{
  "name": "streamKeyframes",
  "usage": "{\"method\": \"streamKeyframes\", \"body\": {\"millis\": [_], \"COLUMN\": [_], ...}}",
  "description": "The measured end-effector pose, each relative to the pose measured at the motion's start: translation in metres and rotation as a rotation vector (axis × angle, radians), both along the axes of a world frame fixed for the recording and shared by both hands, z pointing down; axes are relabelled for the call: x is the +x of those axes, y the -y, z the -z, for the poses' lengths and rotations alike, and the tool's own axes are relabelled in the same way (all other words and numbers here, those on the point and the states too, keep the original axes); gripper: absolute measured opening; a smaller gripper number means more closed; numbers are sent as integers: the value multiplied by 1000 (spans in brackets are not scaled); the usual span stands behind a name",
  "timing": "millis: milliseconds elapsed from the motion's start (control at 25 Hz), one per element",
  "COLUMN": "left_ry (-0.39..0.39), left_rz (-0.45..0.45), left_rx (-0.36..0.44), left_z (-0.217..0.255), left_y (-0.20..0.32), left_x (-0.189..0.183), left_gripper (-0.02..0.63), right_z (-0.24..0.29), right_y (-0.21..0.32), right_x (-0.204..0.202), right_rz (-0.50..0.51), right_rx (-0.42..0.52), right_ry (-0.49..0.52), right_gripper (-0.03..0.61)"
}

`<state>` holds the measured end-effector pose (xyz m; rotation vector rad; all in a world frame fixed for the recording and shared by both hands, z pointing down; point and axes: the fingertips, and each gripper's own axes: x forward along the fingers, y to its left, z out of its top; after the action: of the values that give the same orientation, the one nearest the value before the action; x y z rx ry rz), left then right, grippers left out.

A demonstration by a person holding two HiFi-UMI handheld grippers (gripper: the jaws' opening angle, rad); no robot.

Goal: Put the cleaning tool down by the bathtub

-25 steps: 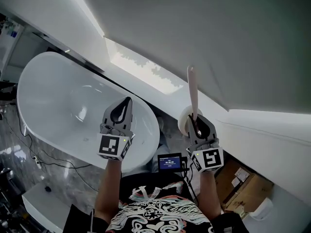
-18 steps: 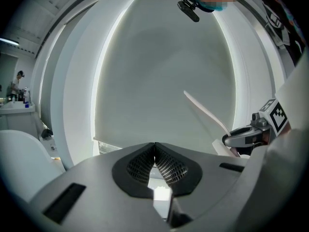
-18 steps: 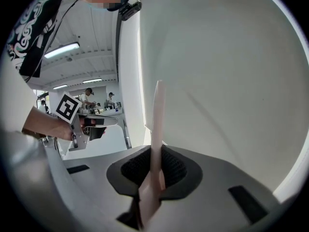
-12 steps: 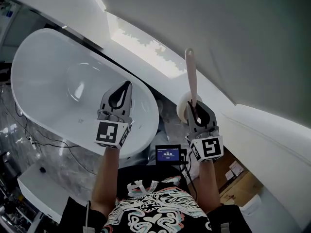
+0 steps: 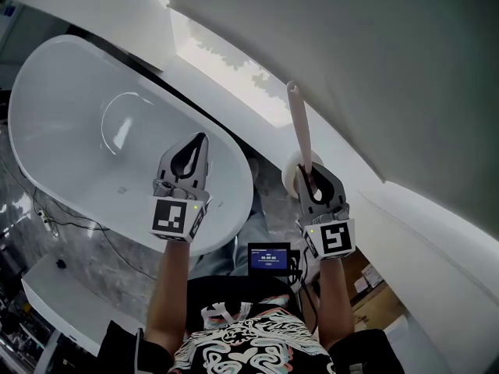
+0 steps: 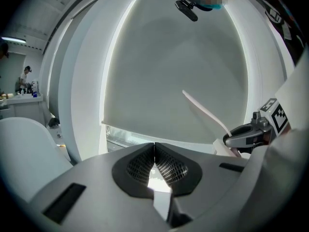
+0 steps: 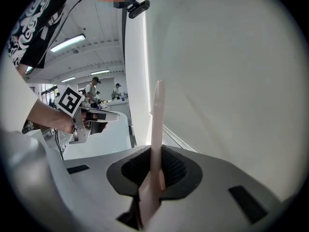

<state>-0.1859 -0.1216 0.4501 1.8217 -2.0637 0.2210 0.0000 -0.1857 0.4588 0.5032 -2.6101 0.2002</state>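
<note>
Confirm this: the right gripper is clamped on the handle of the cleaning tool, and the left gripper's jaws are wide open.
Wrong about the left gripper: its jaws are shut together on nothing, as the left gripper view shows. The right gripper is indeed clamped on the handle of the cleaning tool.

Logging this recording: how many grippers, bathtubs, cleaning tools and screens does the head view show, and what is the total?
Grey two-jaw grippers: 2 (left gripper, right gripper)
White oval bathtub: 1
Pale long-handled cleaning tool: 1
Small lit screen: 1
Total: 5
</note>
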Motion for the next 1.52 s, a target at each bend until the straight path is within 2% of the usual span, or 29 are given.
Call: {"method": "streamKeyframes", "body": {"millis": [440, 680, 840, 920, 1200, 1520], "left_ry": [-9, -22, -1, 11, 13, -4], "left_rz": [18, 44, 34, 18, 16, -3], "left_rx": [-62, -38, -65, -80, -40, -74], "left_z": [-57, -88, -113, -124, -145, -178], "left_y": [12, 20, 19, 20, 30, 30], "left_x": [-8, -18, -21, -19, -14, -9], "left_gripper": [17, 17, 17, 17, 17, 17], "right_z": [-63, -101, -126, -138, -170, -209], "right_y": [13, 19, 19, 20, 21, 28], "right_x": [-16, -26, -30, -32, -34, -35], "right_rz": [87, 106, 131, 136, 148, 142], "right_rx": [-23, -38, -51, -56, -77, -94], "right_ry": [-66, -81, -106, -105, -119, -130], "right_gripper": [71, 71, 71, 71, 71, 71]}}
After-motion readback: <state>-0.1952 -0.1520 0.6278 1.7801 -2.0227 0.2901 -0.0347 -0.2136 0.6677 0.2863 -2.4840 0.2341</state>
